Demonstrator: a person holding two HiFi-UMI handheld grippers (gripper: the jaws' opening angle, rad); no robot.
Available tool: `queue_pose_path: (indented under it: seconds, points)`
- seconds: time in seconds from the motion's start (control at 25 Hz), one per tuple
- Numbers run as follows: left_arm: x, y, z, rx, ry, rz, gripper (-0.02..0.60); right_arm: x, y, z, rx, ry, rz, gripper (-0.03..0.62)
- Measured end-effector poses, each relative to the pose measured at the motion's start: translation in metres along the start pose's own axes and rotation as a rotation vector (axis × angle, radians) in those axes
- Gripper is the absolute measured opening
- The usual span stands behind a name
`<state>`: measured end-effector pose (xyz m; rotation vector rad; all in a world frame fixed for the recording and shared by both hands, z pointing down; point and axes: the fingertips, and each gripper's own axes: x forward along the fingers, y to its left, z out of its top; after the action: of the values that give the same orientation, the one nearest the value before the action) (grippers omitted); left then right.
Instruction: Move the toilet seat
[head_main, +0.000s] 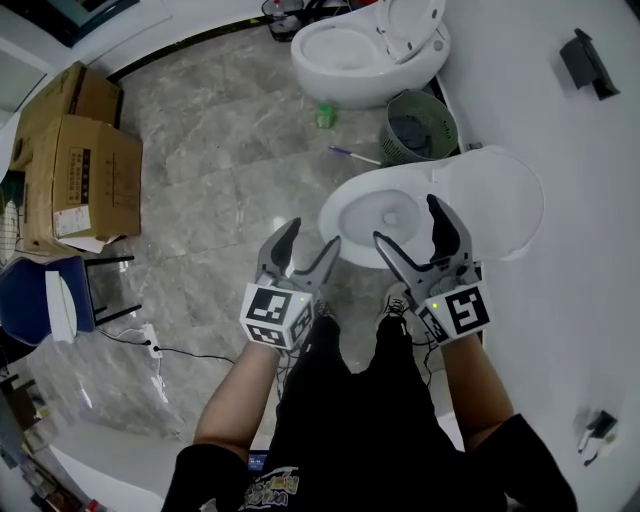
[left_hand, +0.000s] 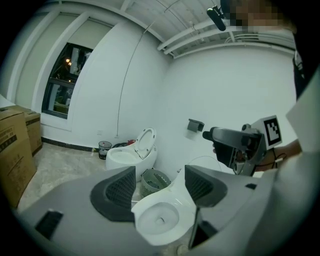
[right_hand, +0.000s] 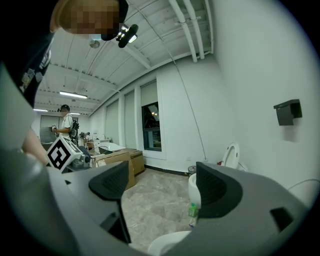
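The near white toilet (head_main: 372, 215) stands just ahead of my feet with its bowl uncovered. Its seat and lid (head_main: 495, 200) are tipped up toward the white wall on the right. My left gripper (head_main: 312, 236) hovers open by the bowl's front left rim, touching nothing. Over the bowl's near right side my right gripper (head_main: 406, 220) is also open and empty. In the left gripper view the bowl (left_hand: 160, 217) shows between and below that gripper's (left_hand: 160, 192) jaws. The right gripper view catches only the bowl's rim (right_hand: 167, 243) under its spread jaws (right_hand: 160, 187).
A second toilet (head_main: 365, 50) with its seat up stands farther along the wall, with a green waste basket (head_main: 420, 125) between the two. A small green bottle (head_main: 325, 115) stands on the marble floor. Cardboard boxes (head_main: 75, 160) and a blue chair (head_main: 45, 300) are at the left.
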<state>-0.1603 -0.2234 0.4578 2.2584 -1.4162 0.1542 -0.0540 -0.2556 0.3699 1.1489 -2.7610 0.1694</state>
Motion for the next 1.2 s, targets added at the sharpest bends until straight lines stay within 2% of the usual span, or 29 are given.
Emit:
queue_pose_path:
  seconds: [0.32, 0.6, 0.92, 1.2]
  points:
    - [0.052, 0.012, -0.061, -0.042, 0.014, 0.099, 0.279, 0.022, -0.034, -0.067, 0.053, 0.001, 0.104, 0.430]
    - [0.086, 0.041, -0.155, -0.141, 0.047, 0.206, 0.279, 0.036, -0.047, -0.160, 0.038, 0.047, 0.188, 0.430]
    - [0.126, 0.089, -0.262, -0.231, 0.090, 0.244, 0.279, 0.059, -0.047, -0.261, 0.071, 0.067, 0.194, 0.428]
    - [0.151, 0.127, -0.341, -0.300, 0.114, 0.267, 0.279, 0.078, -0.042, -0.335, 0.091, 0.090, 0.199, 0.428]
